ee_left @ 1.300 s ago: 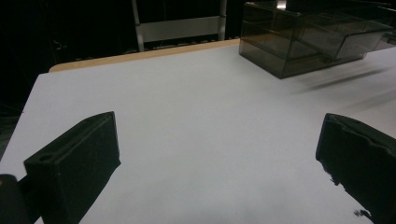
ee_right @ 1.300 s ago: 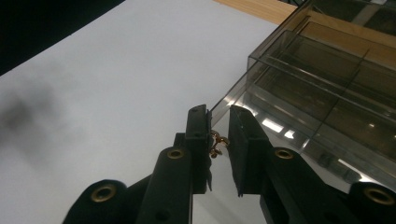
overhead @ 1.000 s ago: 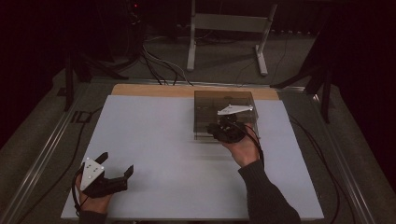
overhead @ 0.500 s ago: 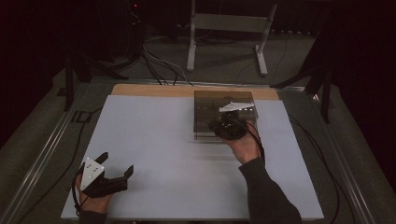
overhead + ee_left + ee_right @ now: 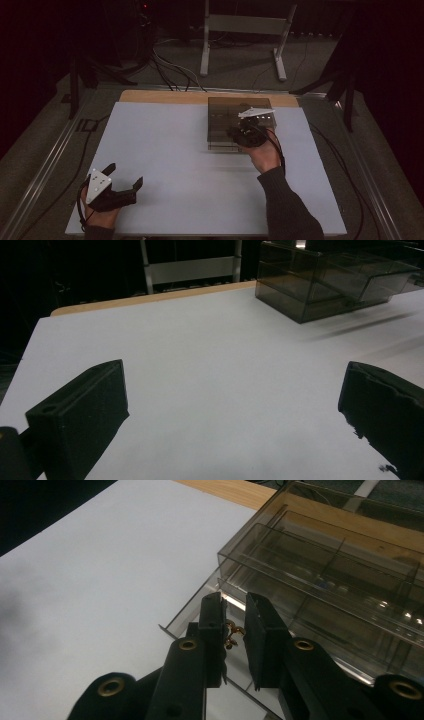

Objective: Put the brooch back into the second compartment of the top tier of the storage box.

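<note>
Right gripper view: the right gripper [image 5: 234,625] has its jaws drawn close together, pinching a small gold-coloured hooked piece [image 5: 232,632] (too small to tell what it is) just above the near rim of a smoked clear plastic organizer box [image 5: 325,580]. This close look also brings out the box's thin dividers and long compartments, which the high view renders as one dim grey block [image 5: 225,125] with the right gripper [image 5: 246,136] over its near right part.

The left gripper view looks along two black jaws spread wide with nothing between them, bare white surface beneath, and the box [image 5: 320,282] far off at the upper right. In the high view the left gripper [image 5: 117,187] rests near the front left corner of the white sheet [image 5: 165,145], well apart from the box.

The sheet covers most of the table; a strip of bare wood [image 5: 165,96] shows along its far edge. Metal rails [image 5: 45,170] run along the sides. Beyond, the room is dark, with cables [image 5: 170,65] on a grey floor and a pale metal stand [image 5: 245,30].
</note>
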Motion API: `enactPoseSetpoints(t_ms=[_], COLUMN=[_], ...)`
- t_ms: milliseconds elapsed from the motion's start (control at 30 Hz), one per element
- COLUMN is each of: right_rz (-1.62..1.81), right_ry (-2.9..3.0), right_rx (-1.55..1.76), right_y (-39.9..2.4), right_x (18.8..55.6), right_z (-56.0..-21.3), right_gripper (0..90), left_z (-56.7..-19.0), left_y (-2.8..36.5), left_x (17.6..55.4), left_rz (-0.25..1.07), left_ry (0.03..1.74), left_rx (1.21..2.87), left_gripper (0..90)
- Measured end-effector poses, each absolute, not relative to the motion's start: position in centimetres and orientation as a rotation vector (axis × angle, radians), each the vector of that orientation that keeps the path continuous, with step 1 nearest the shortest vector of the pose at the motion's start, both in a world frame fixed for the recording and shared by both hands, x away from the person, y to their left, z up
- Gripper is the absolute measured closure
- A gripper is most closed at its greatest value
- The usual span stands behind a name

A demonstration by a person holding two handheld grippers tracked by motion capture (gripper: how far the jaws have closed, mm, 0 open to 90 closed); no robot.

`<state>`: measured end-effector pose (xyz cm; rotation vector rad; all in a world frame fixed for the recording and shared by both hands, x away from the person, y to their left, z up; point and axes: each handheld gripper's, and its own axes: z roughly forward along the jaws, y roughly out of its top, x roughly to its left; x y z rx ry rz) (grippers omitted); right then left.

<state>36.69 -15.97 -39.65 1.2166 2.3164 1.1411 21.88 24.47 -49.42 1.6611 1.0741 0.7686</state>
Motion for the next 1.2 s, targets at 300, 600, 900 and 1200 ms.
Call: enactPoseSetpoints(t_ms=[300, 600, 900, 1200], right_rz=[1.130, 1.128, 1.108, 1.083], right_ry=[2.295, 2.279, 2.268, 2.257], right_rx=[1.246, 1.266, 1.275, 1.283], right_y=[-16.8, -17.4, -17.7, -18.1], right_x=[37.1, 37.4, 37.6, 37.7], right_z=[-39.8, -39.7, -39.9, -40.0], right_gripper=[79.5, 79.5, 79.4, 79.4], left_z=[-49.4, -49.4, -49.4, -49.4], left_y=[24.5, 24.5, 24.5, 24.5], left_x=[21.9, 21.9, 21.9, 21.9], left_rz=[0.766, 0.766, 0.765, 0.766], left_ry=[1.073, 1.073, 1.073, 1.073], left_rx=[1.663, 1.664, 1.662, 1.662], left_gripper=[0.3, 0.3, 0.3, 0.3])
